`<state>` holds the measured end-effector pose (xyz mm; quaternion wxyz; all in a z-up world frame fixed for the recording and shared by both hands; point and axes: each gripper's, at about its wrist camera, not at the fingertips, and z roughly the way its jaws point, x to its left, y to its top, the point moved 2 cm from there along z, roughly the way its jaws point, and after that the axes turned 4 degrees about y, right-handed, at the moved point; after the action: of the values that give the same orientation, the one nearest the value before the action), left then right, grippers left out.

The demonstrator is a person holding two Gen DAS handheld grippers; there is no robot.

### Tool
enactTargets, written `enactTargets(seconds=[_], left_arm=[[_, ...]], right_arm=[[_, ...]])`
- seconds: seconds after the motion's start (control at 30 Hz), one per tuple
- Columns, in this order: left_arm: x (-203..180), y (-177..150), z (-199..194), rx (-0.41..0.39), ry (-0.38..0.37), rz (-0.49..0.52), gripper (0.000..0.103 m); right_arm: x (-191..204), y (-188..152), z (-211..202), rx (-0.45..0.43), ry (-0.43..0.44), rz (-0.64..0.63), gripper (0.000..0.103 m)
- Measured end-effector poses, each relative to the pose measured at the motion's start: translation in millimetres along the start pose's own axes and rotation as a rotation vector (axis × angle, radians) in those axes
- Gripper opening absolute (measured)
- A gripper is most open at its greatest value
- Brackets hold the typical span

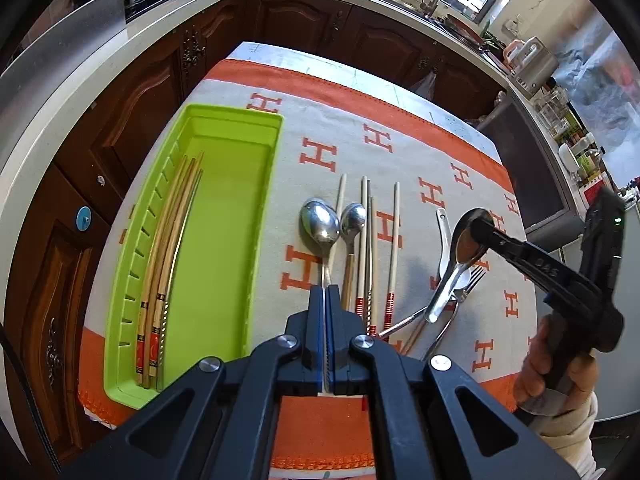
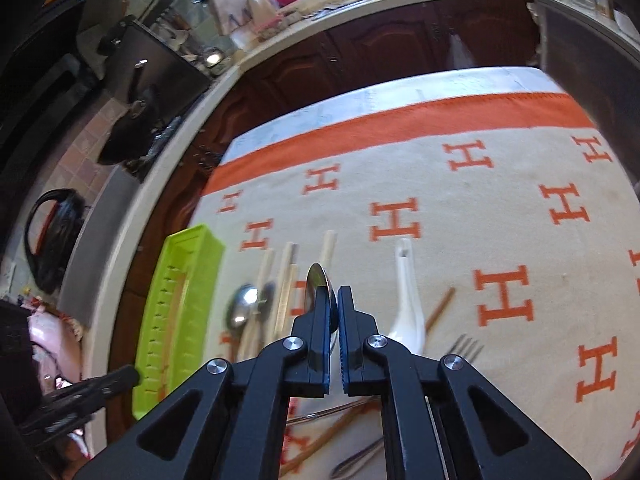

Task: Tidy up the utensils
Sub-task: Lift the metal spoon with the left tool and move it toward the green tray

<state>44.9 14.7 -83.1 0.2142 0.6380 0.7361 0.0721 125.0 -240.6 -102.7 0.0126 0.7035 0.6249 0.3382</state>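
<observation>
My left gripper is shut on the handle of a large steel spoon whose bowl lies on the cloth. My right gripper is shut on the bowl of another steel spoon and holds it lifted above the pile; in the right wrist view the same spoon stands edge-on between the fingers of the gripper. A lime green tray at the left holds several chopsticks. It also shows in the right wrist view.
On the H-patterned cloth lie a smaller spoon, loose chopsticks, a white ceramic spoon and a fork. Dark wood cabinets and a counter ring the table. The left gripper's tip shows beside the tray.
</observation>
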Motion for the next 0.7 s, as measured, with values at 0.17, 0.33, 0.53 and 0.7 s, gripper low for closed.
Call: enactTargets(seconds=[0.17, 0.33, 0.53, 0.7], left_arm=[[22, 0, -6, -0.023, 0.066, 0.002, 0.000], [55, 4, -13, -0.052, 0.132, -0.021, 0.000], [93, 5, -17, -0.110, 0.170, -0.057, 0.019], [120, 6, -18, -0.180, 0.134, -0.109, 0.039]], right_arm=[[68, -3, -4, 0.032, 0.069, -0.110, 0.004], [138, -15, 8, 0.087, 0.103, -0.222, 0.004], [213, -34, 45, 0.152, 0.081, -0.341, 0.004], [242, -50, 96, 0.213, 0.030, -0.399, 0.004]])
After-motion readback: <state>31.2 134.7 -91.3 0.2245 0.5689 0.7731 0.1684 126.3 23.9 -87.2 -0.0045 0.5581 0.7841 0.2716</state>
